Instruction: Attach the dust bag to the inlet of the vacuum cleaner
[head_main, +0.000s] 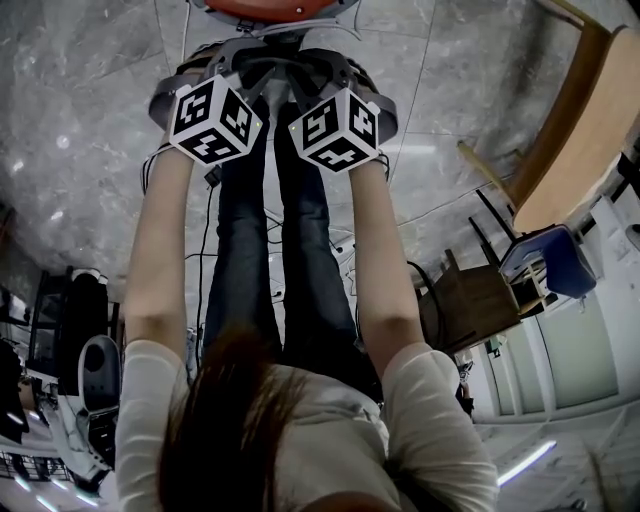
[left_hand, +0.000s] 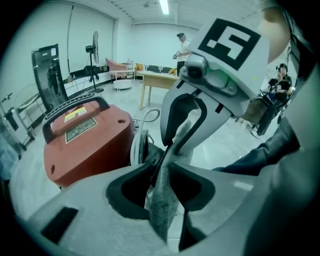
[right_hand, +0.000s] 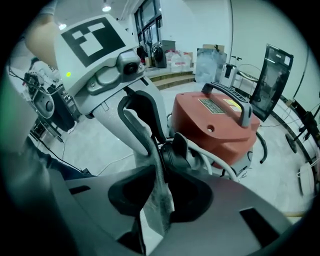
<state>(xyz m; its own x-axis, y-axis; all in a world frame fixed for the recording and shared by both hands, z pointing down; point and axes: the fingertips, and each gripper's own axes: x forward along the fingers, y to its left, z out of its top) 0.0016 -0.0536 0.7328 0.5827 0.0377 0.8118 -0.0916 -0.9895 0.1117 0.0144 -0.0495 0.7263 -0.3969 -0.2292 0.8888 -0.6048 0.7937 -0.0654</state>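
The red vacuum cleaner (left_hand: 85, 140) stands on the floor, its black inlet (right_hand: 176, 149) facing me. The grey-white dust bag (left_hand: 162, 200) hangs at the inlet, held between both grippers, which face each other. In the left gripper view the left gripper (left_hand: 161, 167) has the bag's edge between its jaws, with a thin dark slit beside the fabric. The right gripper (right_hand: 161, 172) stands the same way around the bag's other edge (right_hand: 157, 200). In the head view both marker cubes (head_main: 215, 120) sit side by side below the vacuum (head_main: 275, 8); the jaws are hidden there.
The vacuum's pale hose (right_hand: 220, 167) coils beside its body. A wooden table (head_main: 575, 150) and a blue chair (head_main: 550, 260) stand to the right in the head view. Cables (head_main: 205, 250) lie on the stone floor. A person (left_hand: 182, 47) stands far off.
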